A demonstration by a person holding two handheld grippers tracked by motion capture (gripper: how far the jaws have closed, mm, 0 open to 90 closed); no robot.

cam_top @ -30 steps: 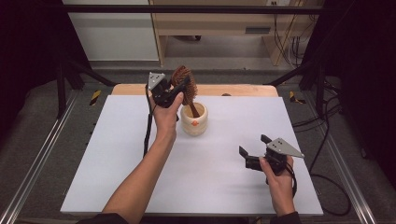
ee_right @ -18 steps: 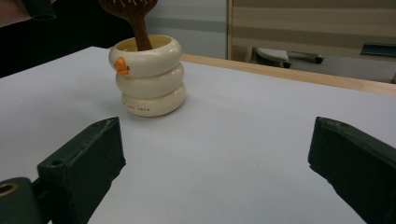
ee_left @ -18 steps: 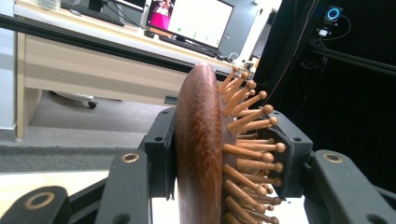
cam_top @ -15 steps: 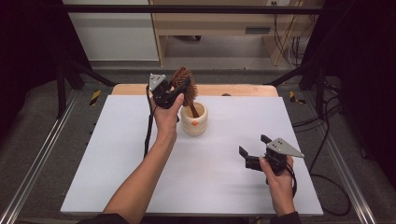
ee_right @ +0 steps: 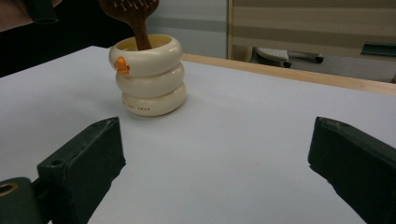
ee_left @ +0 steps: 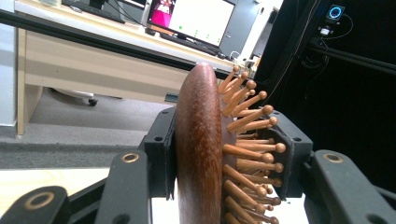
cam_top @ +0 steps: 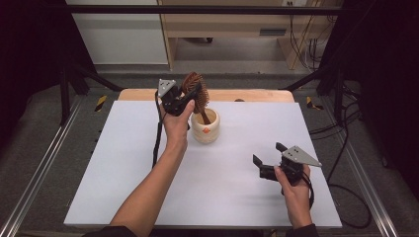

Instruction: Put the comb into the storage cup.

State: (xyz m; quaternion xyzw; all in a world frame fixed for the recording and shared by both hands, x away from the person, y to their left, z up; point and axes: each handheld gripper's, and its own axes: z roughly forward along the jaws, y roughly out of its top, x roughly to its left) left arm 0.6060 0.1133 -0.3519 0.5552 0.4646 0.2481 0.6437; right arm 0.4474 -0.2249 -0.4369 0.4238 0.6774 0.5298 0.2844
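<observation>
A brown wooden hairbrush (cam_top: 196,95) stands with its handle inside a cream ribbed cup (cam_top: 205,126) at the back middle of the white table. My left gripper (cam_top: 190,97) is shut on the brush head; in the left gripper view the wooden back (ee_left: 198,149) and peg bristles sit pressed between the black jaws. The cup (ee_right: 148,75) has a small orange mark, and the brush handle (ee_right: 140,35) dips into it in the right gripper view. My right gripper (cam_top: 267,159) hovers low at the front right, open, with nothing between its jaws.
The white table (cam_top: 123,163) has a wooden strip (cam_top: 247,95) along its far edge. Metal rails run down both sides. A desk with monitors (ee_left: 187,18) stands behind the table, and cables lie on the floor at the right.
</observation>
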